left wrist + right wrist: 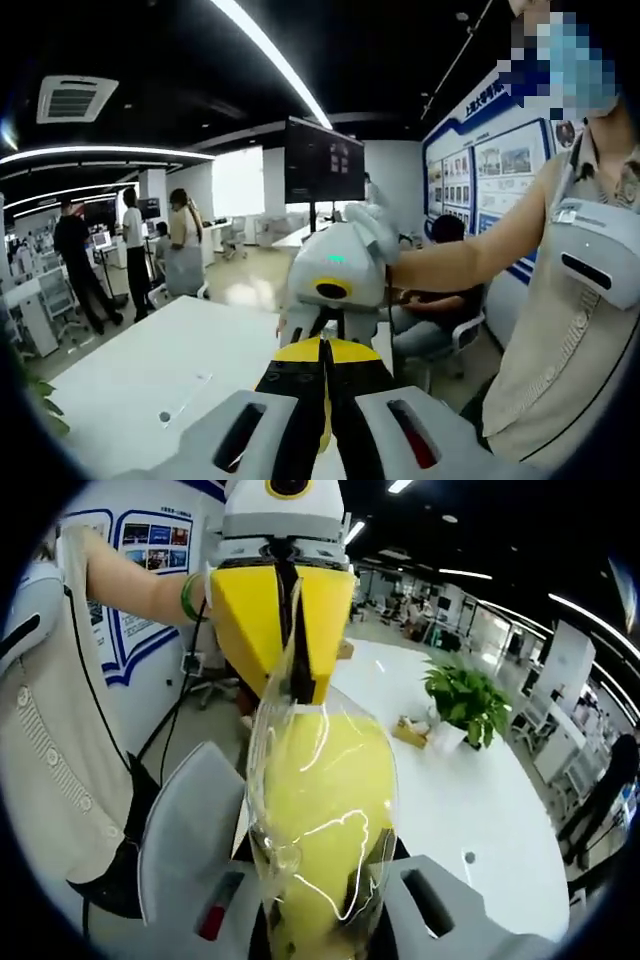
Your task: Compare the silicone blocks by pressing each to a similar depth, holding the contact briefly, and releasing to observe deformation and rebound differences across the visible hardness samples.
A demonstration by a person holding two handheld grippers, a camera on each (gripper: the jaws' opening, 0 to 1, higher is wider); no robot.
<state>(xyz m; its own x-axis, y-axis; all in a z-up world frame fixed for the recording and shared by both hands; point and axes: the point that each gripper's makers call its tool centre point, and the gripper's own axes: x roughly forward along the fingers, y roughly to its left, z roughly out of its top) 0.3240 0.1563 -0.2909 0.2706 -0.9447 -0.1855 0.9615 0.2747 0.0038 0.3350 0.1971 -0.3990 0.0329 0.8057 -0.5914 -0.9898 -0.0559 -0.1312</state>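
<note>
one bagged yellow block point(320, 810), two tools point(323, 385) point(310, 920) gripping

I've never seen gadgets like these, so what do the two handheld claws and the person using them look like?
Each claw has pale grey shells with dark slots, one slot showing red, around black jaws: the left claw and the right claw. Seen head-on, each has yellow wedge-shaped jaw fronts under a white body. The person wears a beige top and a green wristband.
</note>
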